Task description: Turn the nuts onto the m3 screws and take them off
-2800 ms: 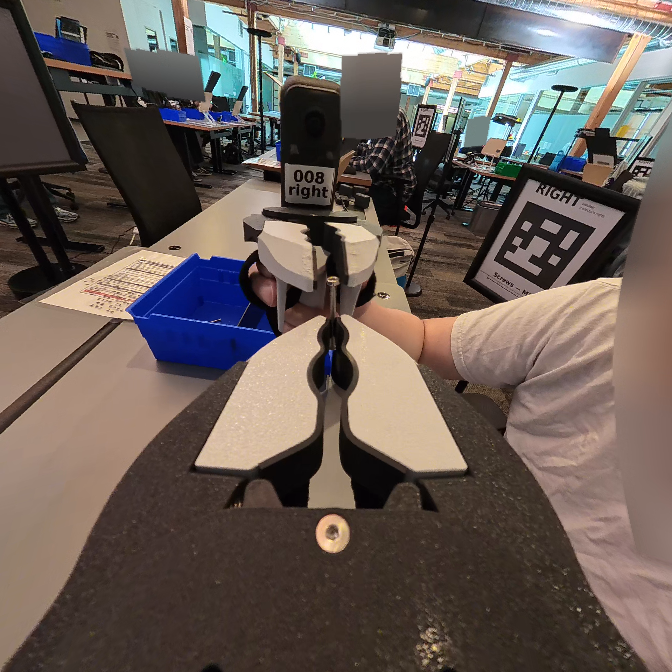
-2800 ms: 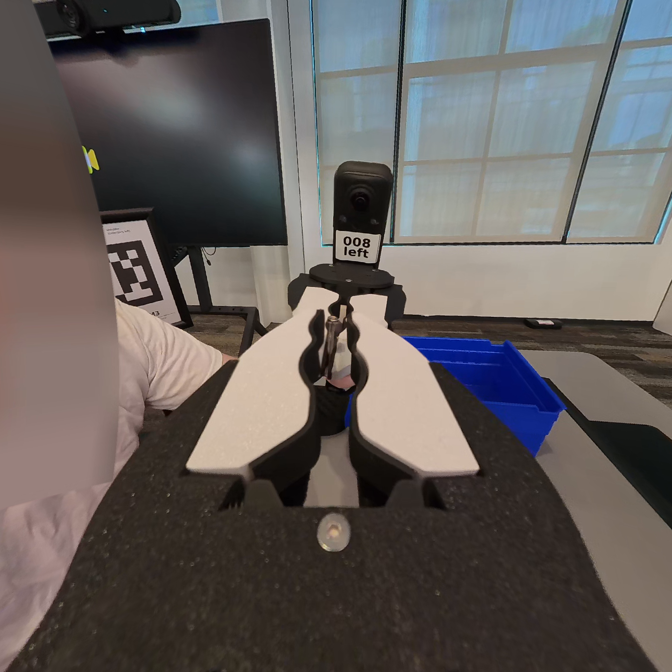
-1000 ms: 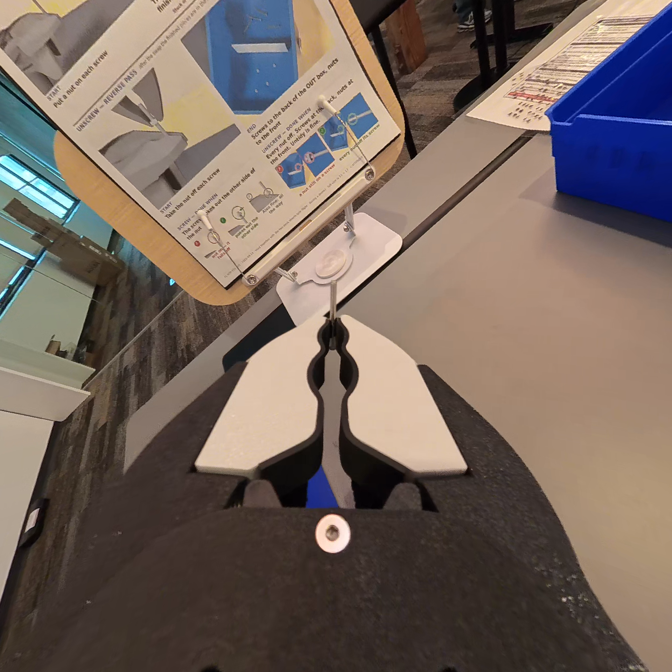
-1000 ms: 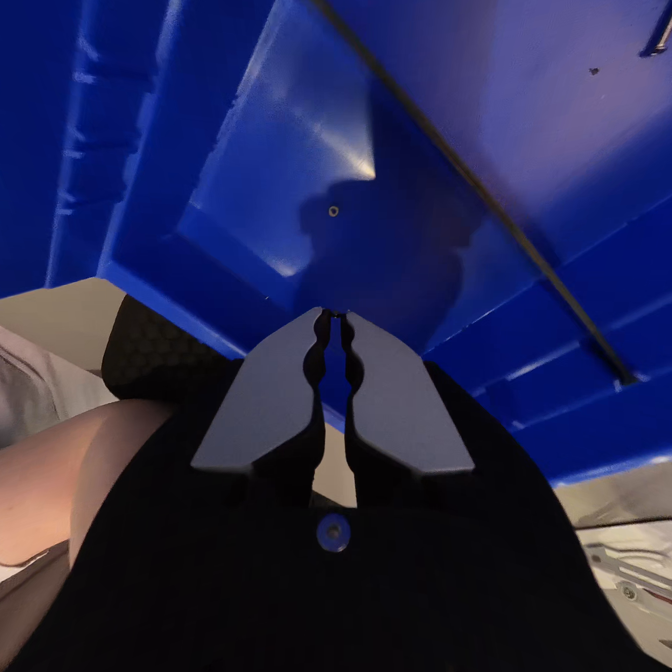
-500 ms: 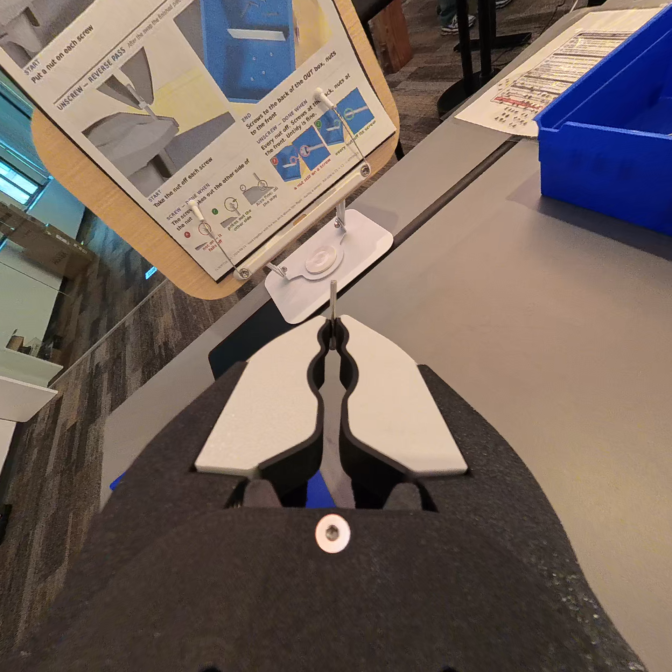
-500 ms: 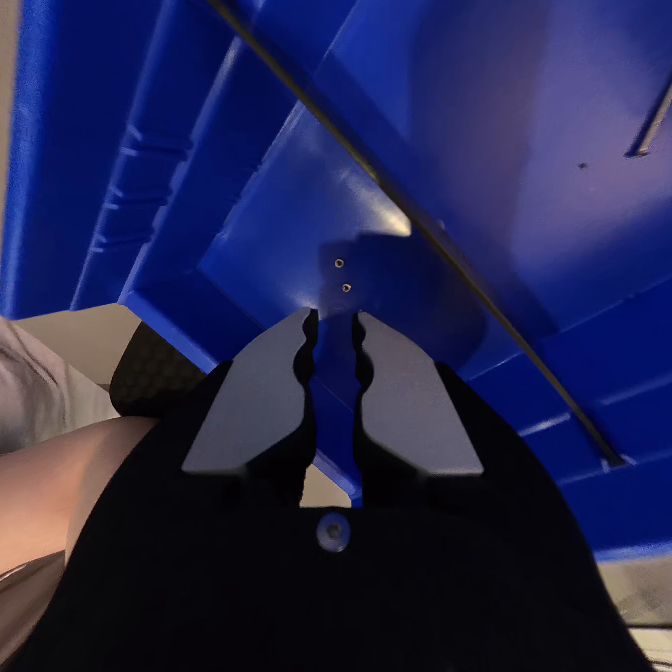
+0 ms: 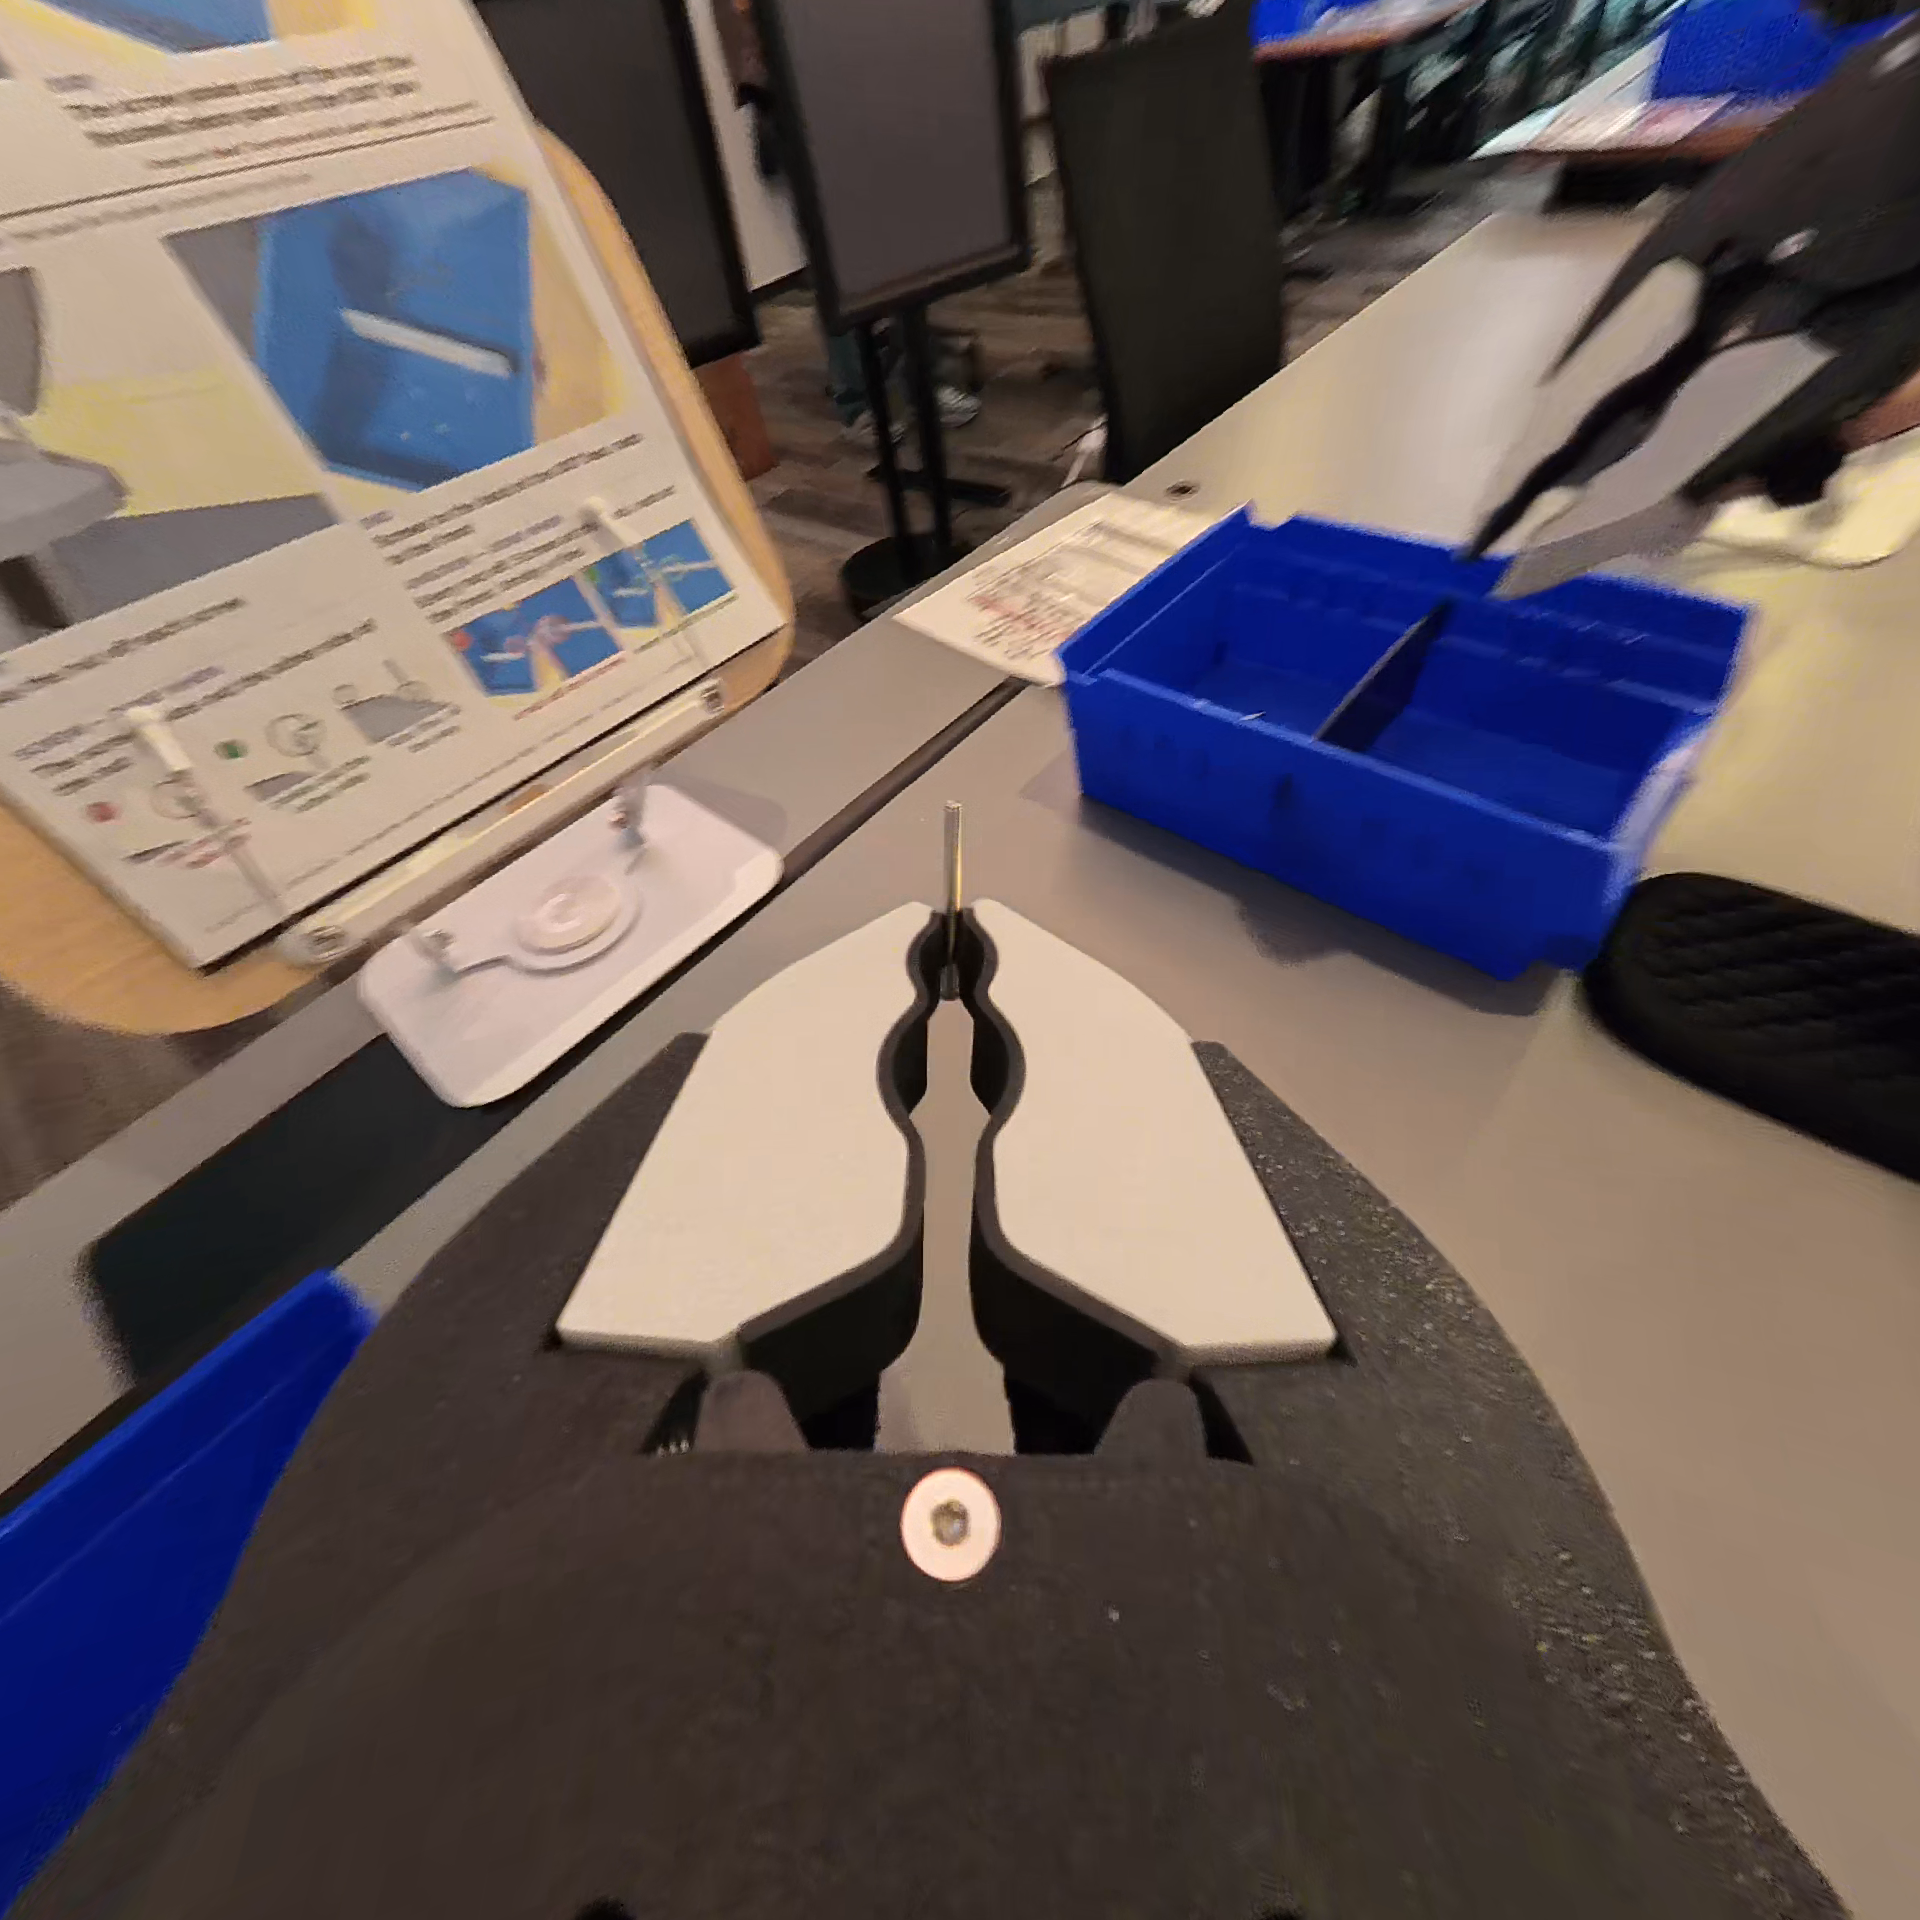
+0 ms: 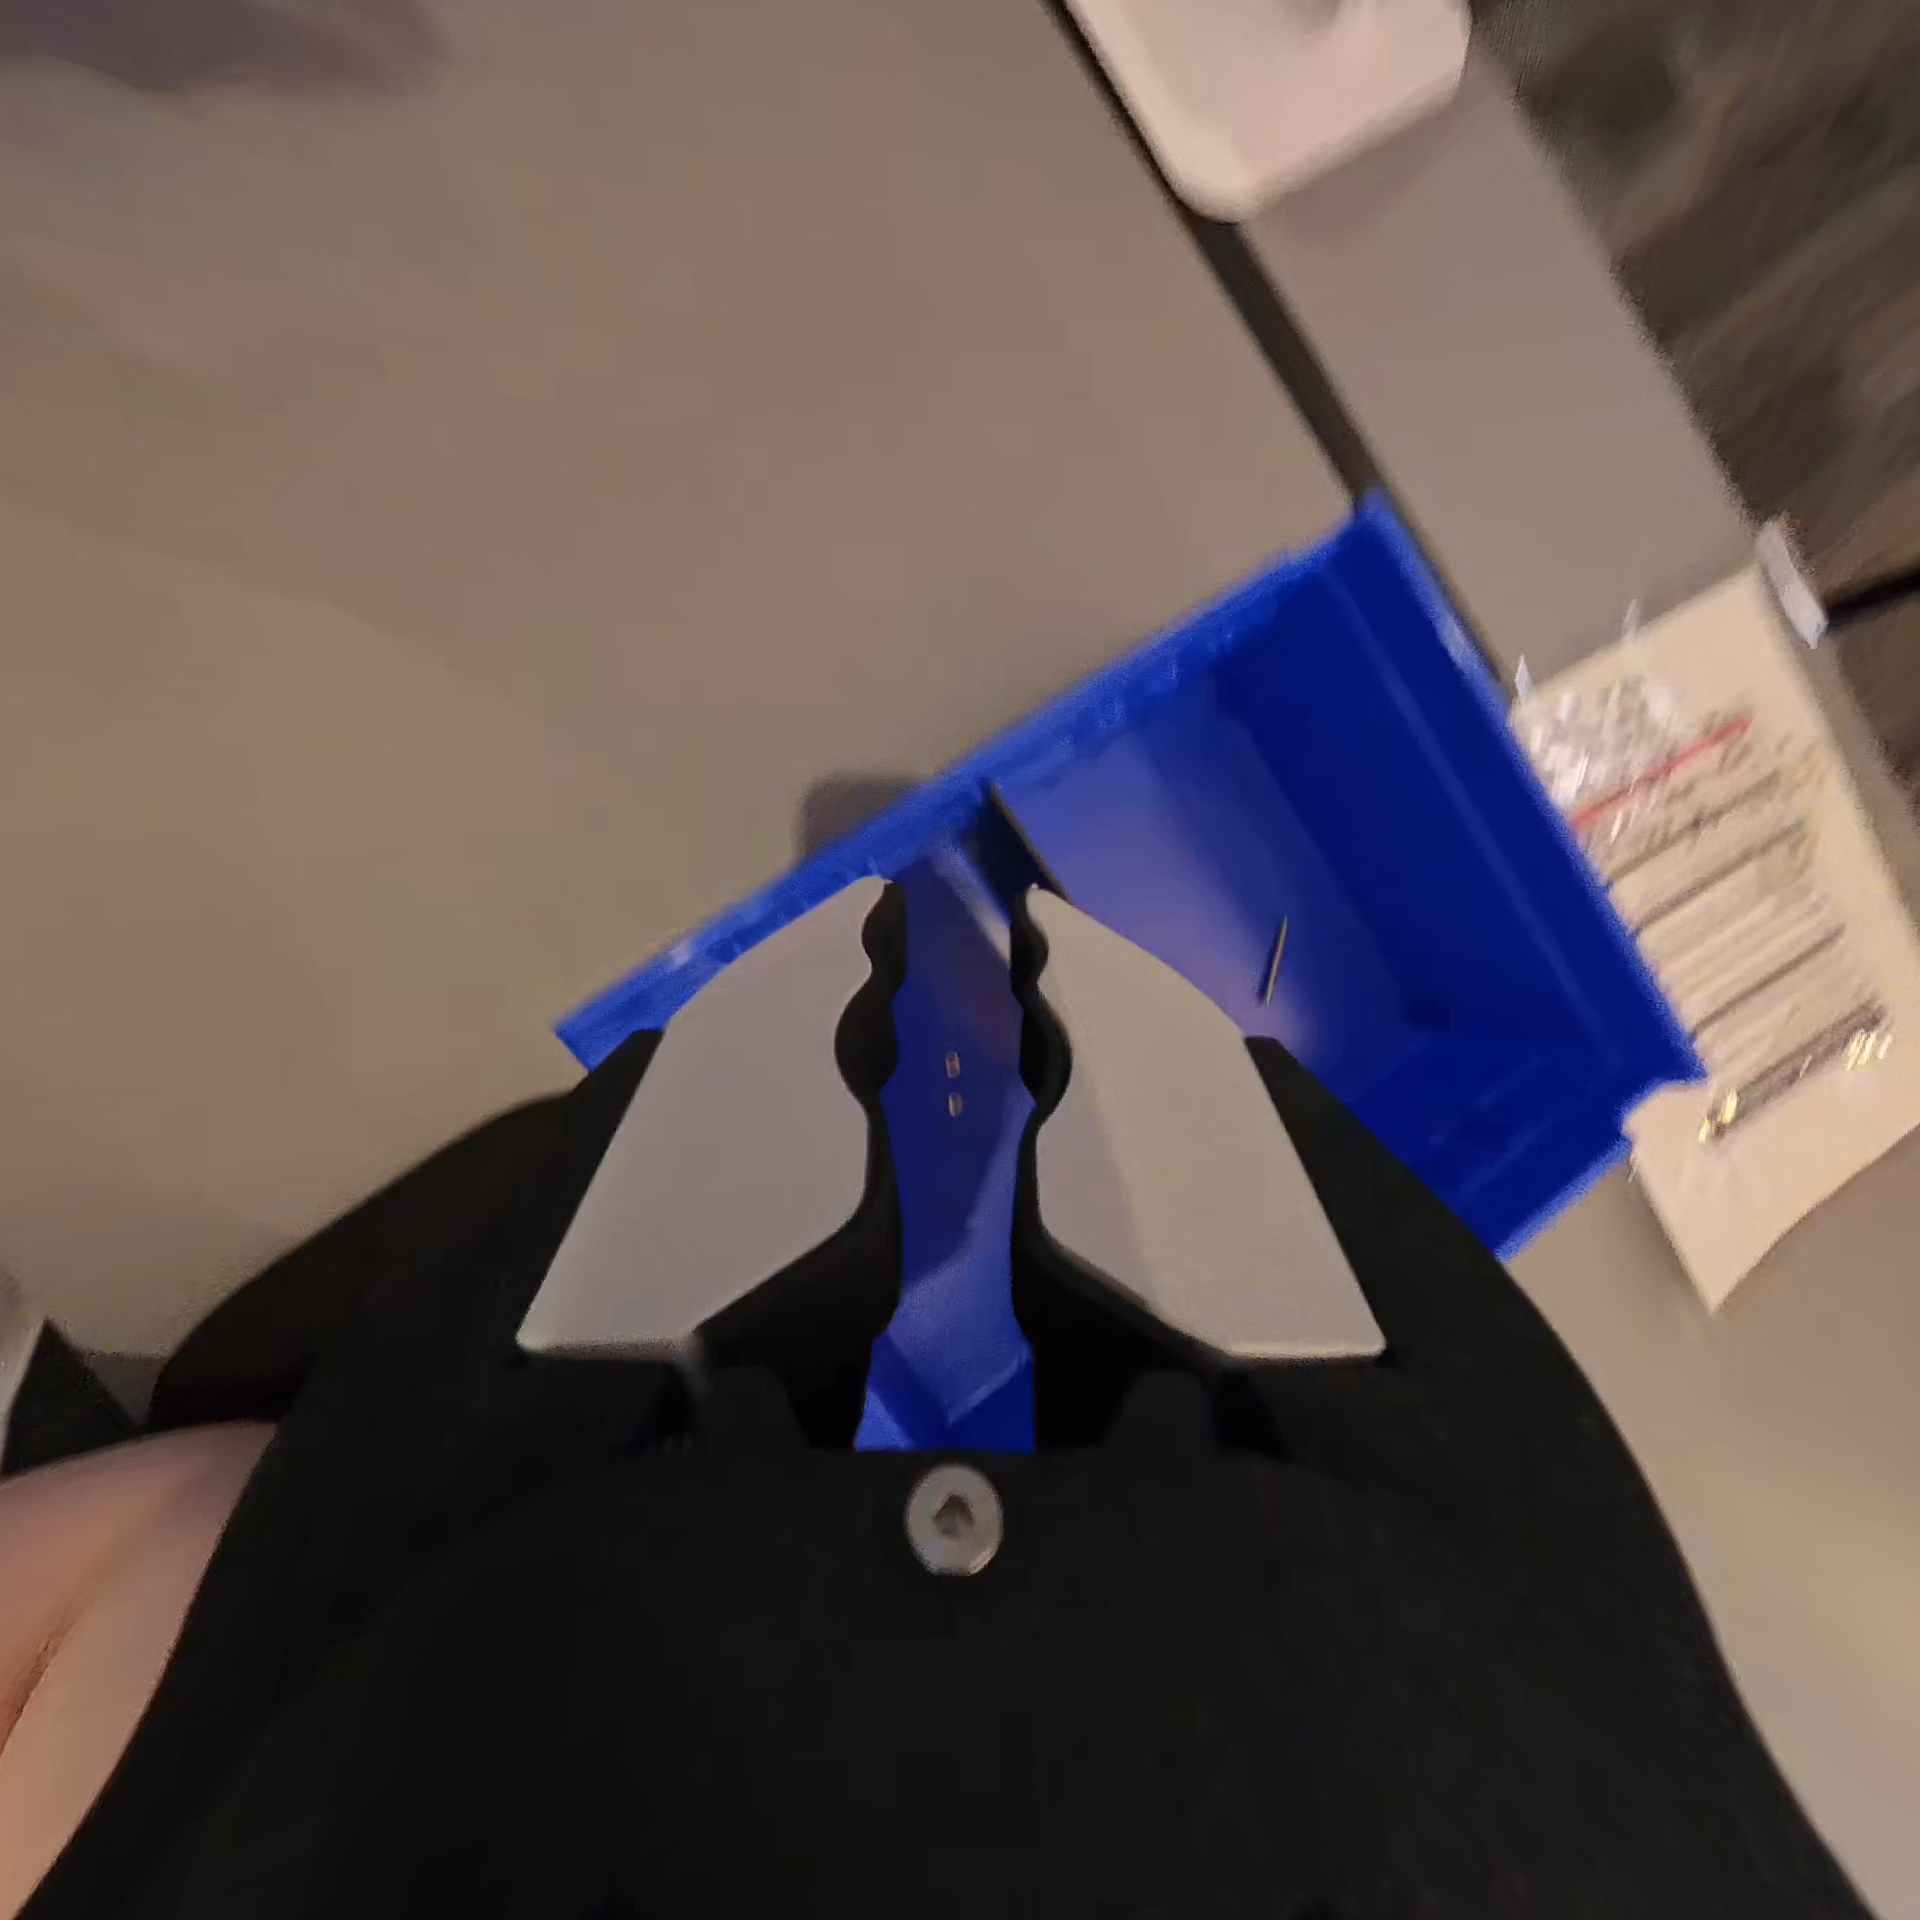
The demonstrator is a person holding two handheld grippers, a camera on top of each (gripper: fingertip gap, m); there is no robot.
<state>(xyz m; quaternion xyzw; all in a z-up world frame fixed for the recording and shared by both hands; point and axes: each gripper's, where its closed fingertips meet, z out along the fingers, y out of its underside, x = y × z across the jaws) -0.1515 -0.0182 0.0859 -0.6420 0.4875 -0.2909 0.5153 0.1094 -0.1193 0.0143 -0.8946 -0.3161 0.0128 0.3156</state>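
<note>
My left gripper [image 7: 951, 914] is shut on a thin M3 screw [image 7: 951, 857] that sticks straight out past its tips, held above the grey table. My right gripper [image 8: 956, 899] is open and empty, hovering over the blue divided bin [image 8: 1507, 831]. Two small nuts [image 8: 951, 1081] lie on the bin floor, seen between its fingers. One screw [image 8: 1273, 961] lies in the compartment across the divider [image 8: 1023, 847]. In the left wrist view the right gripper [image 7: 1496, 566] is blurred above the bin's [image 7: 1351, 831] far rim.
An instruction board [image 7: 343, 499] on a white stand base [image 7: 561, 935] stands at the left. A printed sheet [image 7: 1039, 603] lies behind the bin. A black pad [image 7: 1766, 1018] lies right of it. A second blue bin's corner [image 7: 156, 1434] shows lower left.
My right gripper went down into the bin shut, opened and left a second nut beside the first, then rose above the bin. My left gripper swung right, still holding the screw.
</note>
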